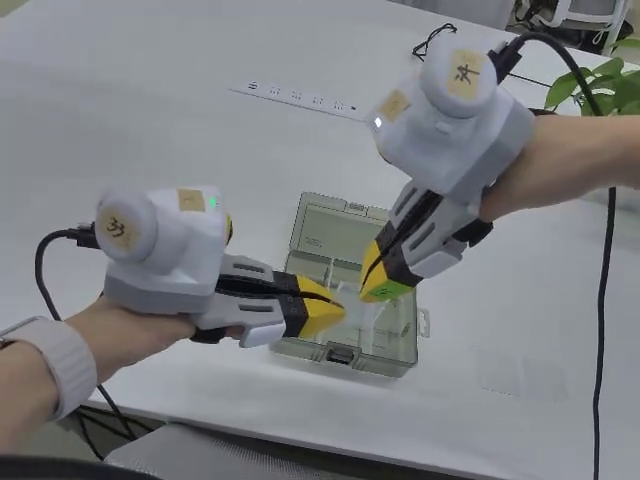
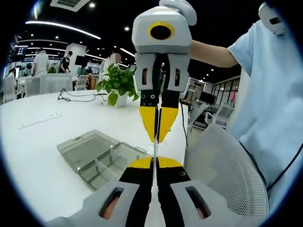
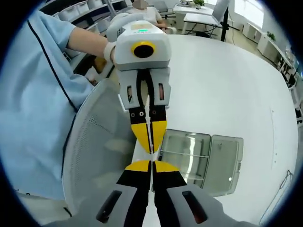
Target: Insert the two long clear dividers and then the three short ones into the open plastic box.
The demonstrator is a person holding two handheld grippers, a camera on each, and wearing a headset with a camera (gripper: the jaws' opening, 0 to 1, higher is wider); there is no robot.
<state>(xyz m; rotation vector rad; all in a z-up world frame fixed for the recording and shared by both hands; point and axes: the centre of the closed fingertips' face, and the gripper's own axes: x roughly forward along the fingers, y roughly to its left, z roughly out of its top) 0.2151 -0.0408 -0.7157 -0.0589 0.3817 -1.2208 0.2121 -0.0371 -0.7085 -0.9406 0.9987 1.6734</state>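
The open clear plastic box [image 1: 392,348] lies near the table's front edge, its lid [image 1: 335,225] folded back flat. Just above it my two grippers meet tip to tip. My left gripper [image 1: 330,310] reaches in from the left and my right gripper [image 1: 378,285] comes down from the upper right. Both are shut on a thin clear divider [image 2: 155,147] that runs edge-on between the left gripper [image 2: 155,163] and the right gripper [image 2: 158,130]. The box [image 3: 222,161] has one long divider [image 3: 187,153] standing in it. The box [image 2: 85,151] sits lower left in the left gripper view.
A white power strip [image 1: 300,98] and a black cable [image 1: 435,40] lie at the back of the white table [image 1: 150,120]. A potted plant [image 1: 600,85] stands at the right. A mesh chair [image 2: 222,175] is at the table's front edge. People stand far off.
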